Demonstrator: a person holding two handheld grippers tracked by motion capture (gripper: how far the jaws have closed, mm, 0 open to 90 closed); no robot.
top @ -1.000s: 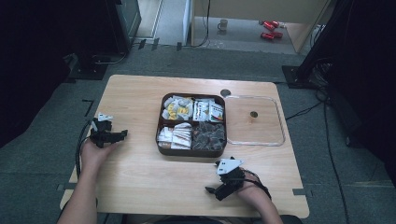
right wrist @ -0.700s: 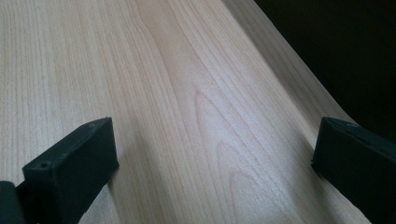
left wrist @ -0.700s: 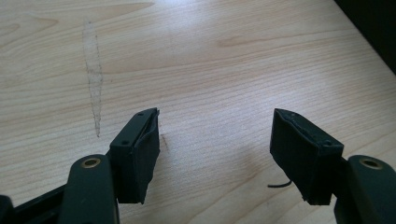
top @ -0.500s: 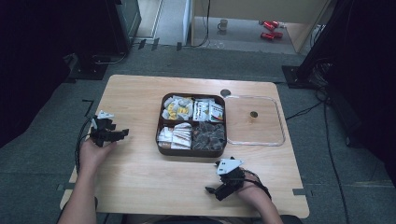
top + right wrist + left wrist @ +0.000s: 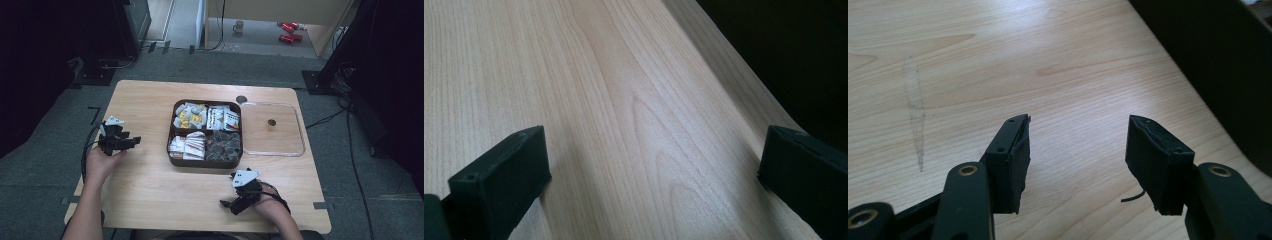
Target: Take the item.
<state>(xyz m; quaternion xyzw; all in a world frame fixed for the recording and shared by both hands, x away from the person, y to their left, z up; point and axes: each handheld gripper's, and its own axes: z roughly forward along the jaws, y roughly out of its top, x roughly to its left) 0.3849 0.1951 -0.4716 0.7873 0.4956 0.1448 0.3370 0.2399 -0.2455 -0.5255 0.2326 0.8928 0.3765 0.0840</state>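
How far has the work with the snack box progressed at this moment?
Done: the clear lid already lies on the table, right of the open snack box, whose four compartments are filled. In hand: nothing. The left tongs have just been closing on empty air; the right tongs rest open near the front edge. Left: any handling of the box or lid has not begun.

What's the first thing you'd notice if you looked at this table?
The dark brown box in the middle of the wooden table catches the eye: its four compartments hold packets, white and yellow ones at the back, white and dark ones at the front. Right beside it lies a clear lid with a small knob. Nearer the person, the left gripper and right gripper hold nothing; the left one's fingers have just been closing.
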